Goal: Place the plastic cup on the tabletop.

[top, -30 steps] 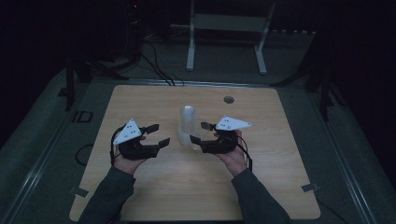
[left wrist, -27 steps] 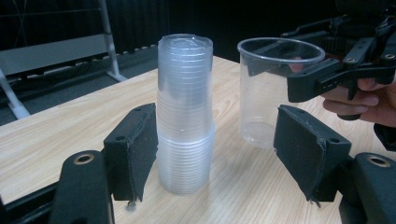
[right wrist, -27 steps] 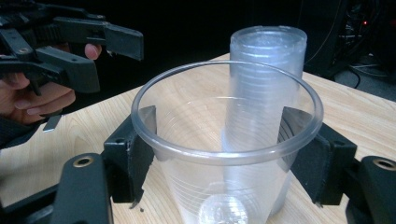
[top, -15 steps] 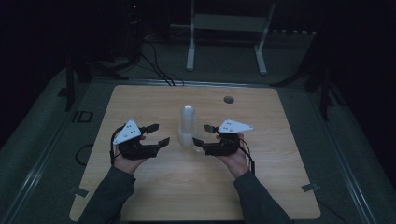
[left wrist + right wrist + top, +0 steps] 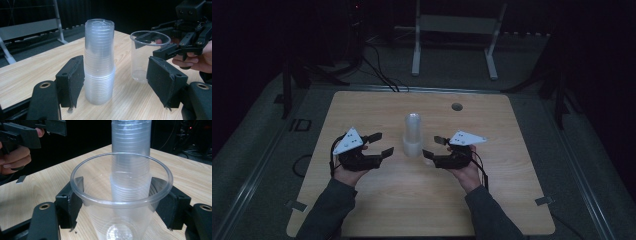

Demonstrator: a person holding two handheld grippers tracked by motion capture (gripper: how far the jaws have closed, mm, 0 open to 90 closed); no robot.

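Pale wood-grain tabletop [image 5: 377, 200], rounded corners, lit dimly against a very dark room. Nearest the camera, two forearms in dark sleeves come in from the bottom edge. Left gripper [image 5: 379, 145], black with a grey three-cornered plate on top, rests low over the table left of centre; jaws stand apart with nothing pressed between them, and in the left gripper view the stack sits in the gap without either pad touching it. Right gripper [image 5: 430, 147], same build, sits right of centre; in the right gripper view its two pads are closed against the sides of a single clear plastic cup [image 5: 120, 202], upright, mouth up, base on the table. Just beyond and between the two grippers stands a tall stack of clear ribbed plastic cups [image 5: 413, 136], nested mouth-down, upright at the table's middle; the single cup is just beside it, to its right, slightly apart. Farther back, a small dark round hole [image 5: 456, 106] in the tabletop near the far edge. Beyond the table, grey carpeted floor [image 5: 452, 80], black cables [image 5: 379, 75] trailing across it, and a white metal stand [image 5: 452, 35] with two legs. Background past that is too dark to read.
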